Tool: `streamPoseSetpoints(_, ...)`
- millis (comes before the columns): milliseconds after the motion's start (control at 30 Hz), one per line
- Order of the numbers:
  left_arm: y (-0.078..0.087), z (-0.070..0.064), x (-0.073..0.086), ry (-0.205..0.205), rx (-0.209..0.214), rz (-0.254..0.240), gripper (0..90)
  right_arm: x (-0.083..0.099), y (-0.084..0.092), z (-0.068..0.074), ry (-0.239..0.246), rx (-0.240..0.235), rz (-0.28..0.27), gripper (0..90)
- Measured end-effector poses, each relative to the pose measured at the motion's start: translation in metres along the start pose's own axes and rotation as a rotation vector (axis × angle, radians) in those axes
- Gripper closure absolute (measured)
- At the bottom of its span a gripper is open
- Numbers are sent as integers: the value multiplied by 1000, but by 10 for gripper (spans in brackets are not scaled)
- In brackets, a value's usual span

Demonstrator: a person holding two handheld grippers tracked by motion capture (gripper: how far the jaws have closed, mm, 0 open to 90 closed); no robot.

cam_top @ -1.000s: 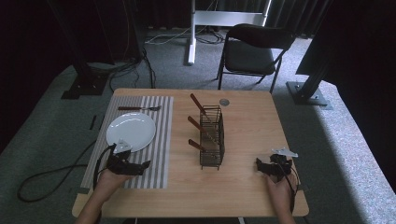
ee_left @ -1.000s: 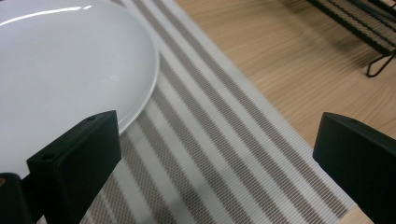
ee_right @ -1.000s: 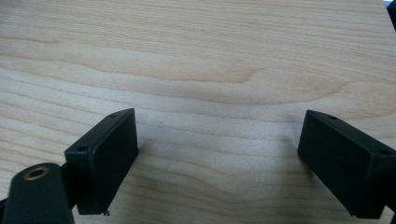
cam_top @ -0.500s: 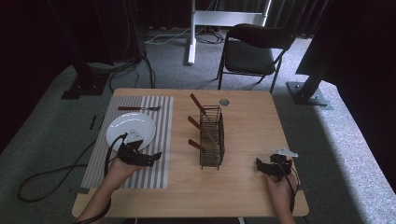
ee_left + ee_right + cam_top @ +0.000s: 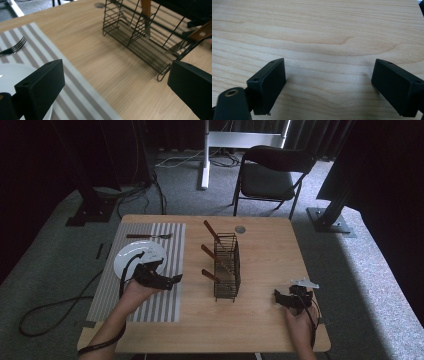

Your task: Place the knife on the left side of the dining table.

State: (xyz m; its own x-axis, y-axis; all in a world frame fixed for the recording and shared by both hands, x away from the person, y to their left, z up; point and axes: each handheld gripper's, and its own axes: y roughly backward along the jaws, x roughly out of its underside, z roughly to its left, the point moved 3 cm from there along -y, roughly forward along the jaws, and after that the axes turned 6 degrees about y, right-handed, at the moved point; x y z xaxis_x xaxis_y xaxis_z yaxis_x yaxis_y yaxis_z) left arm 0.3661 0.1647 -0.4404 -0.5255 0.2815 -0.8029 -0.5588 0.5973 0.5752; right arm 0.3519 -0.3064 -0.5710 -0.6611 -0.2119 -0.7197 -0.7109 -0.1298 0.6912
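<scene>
No text, label, brand, number or sign can be read on anything seen in these views.

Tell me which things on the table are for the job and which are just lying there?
For the job, it seems:
left gripper, open, pointing at the wire rack
wire rack
wooden-handled cutlery standing in it
striped placemat
white plate
fork

Just lying about, probably:
chair behind the table
cables on the floor
</scene>
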Motion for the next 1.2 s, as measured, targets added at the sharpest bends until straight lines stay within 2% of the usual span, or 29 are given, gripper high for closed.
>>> streamPoseSetpoints(300,-13,-7,-21,-32,27,7,13,0,0,0,-3,0,0,116)
streamPoseSetpoints(400,-17,-8,-27,-22,44,-2,13,0,0,0,-1,0,-1,116)
streamPoseSetpoints(467,-19,-8,-29,-25,39,-1,13,0,0,0,1,0,-1,116)
streamPoseSetpoints(500,-23,-9,-30,-23,56,0,13,0,0,0,1,0,-1,116)
streamPoseSetpoints(633,-28,-12,-37,-29,48,-3,13,0,0,0,1,1,-1,116)
streamPoseSetpoints(833,-34,-14,-49,-32,64,-7,13,0,0,0,-1,0,0,116)
streamPoseSetpoints(1000,-39,-19,-59,-55,70,3,14,0,0,0,0,0,0,116)
streamPoseSetpoints(1200,-45,-20,-68,-41,84,-6,42,0,0,0,-1,0,0,116)
